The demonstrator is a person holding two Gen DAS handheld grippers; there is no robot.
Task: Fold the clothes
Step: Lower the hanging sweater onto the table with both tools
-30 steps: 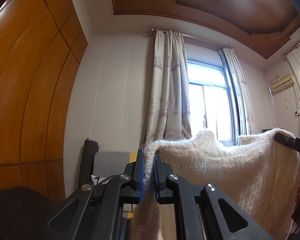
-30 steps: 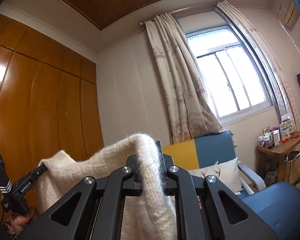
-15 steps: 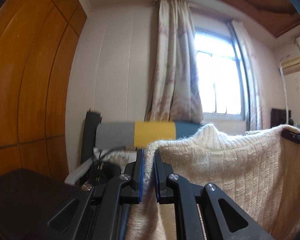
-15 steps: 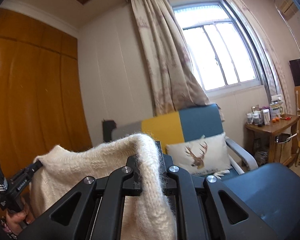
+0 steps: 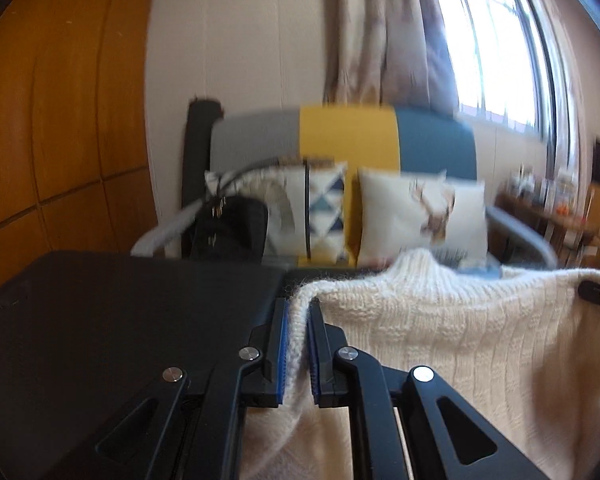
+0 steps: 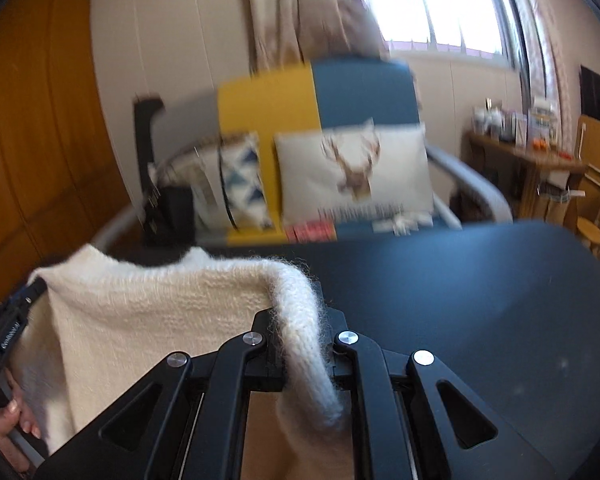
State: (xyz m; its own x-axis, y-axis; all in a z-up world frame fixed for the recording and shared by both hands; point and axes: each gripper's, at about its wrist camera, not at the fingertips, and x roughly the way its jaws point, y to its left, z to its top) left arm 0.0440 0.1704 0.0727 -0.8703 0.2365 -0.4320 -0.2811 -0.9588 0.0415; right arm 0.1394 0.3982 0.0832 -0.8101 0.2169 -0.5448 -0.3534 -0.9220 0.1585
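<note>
The left hand-held gripper is clenched on one top corner of the cream knitted sweater; the right hand-held gripper pinches the other corner — the knit hangs stretched between them, above the near edge of the dark surface. Beyond the sweater stands a grey, yellow and blue sofa with a deer cushion.

right gripper clamps cream sweater.
</note>
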